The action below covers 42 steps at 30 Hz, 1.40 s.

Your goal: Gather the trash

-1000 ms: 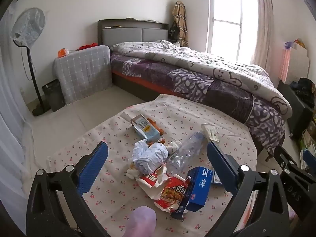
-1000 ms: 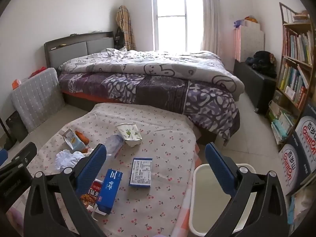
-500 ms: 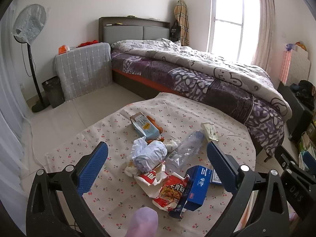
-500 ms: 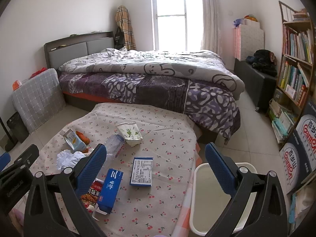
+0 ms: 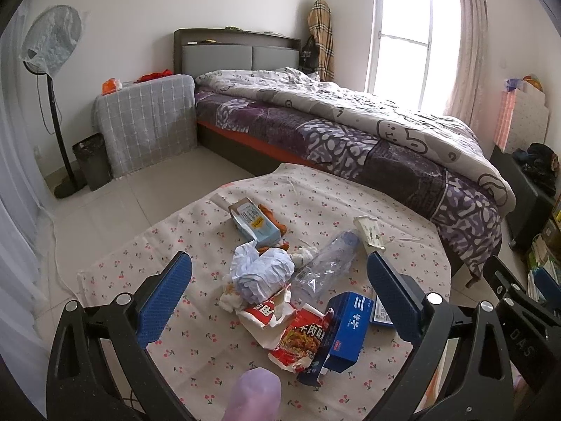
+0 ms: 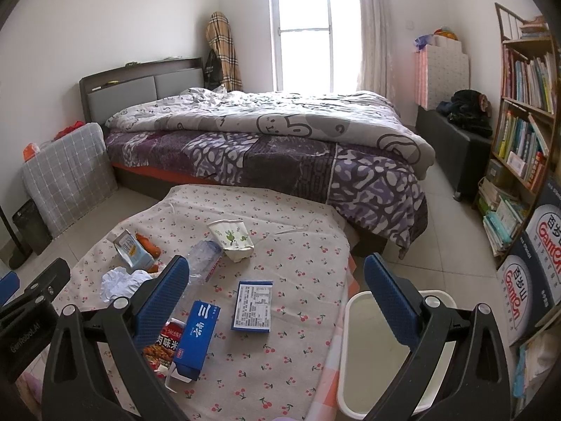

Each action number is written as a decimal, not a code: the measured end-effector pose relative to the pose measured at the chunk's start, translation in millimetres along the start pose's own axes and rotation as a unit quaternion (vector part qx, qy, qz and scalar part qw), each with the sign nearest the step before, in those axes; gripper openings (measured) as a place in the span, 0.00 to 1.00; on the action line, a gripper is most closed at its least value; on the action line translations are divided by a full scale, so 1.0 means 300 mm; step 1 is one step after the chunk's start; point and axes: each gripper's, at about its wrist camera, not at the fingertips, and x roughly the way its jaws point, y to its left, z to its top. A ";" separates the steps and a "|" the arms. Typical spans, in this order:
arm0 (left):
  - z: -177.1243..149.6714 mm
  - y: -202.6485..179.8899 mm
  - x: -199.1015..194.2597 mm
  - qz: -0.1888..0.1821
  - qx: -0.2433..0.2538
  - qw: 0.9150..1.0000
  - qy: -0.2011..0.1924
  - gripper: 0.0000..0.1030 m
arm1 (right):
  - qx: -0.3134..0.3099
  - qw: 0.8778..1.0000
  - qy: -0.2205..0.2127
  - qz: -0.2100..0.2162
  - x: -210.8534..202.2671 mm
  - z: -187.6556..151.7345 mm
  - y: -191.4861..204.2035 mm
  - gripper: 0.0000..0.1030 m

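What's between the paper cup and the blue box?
In the right wrist view, a crushed clear bottle lies between the paper cup and the blue box, left of the straight line; the rest is bare cloth.

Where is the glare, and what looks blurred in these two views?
Both views: the window is blown out white, and fisheye bends the room edges. Left wrist view: a pinkish blob at the bottom is out of focus; the trash looks sharp.
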 end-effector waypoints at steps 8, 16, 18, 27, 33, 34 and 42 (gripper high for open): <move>-0.006 0.000 0.000 0.000 -0.001 1.000 0.000 0.93 | -0.002 1.000 0.001 0.003 -0.002 0.005 0.006 0.95; -0.021 -0.004 -0.003 -0.001 -0.002 1.000 0.003 0.93 | -0.003 1.000 0.000 0.004 -0.001 0.005 0.013 0.95; -0.020 -0.002 -0.002 -0.002 -0.002 1.000 0.003 0.93 | -0.004 1.000 0.000 0.004 -0.001 0.001 0.011 0.95; -0.030 -0.002 -0.005 -0.002 -0.003 1.000 0.004 0.93 | -0.005 1.000 0.001 0.005 0.002 -0.002 0.016 0.95; -0.031 0.006 -0.002 -0.002 -0.004 1.000 0.005 0.93 | -0.005 1.000 0.002 0.006 0.003 -0.004 0.017 0.95; -0.032 0.005 -0.003 -0.002 -0.004 1.000 0.005 0.93 | -0.005 1.000 0.002 0.006 0.003 -0.004 0.017 0.95; -0.035 0.010 -0.002 -0.003 -0.004 1.000 0.007 0.93 | -0.005 1.000 0.003 0.007 0.005 -0.009 0.020 0.95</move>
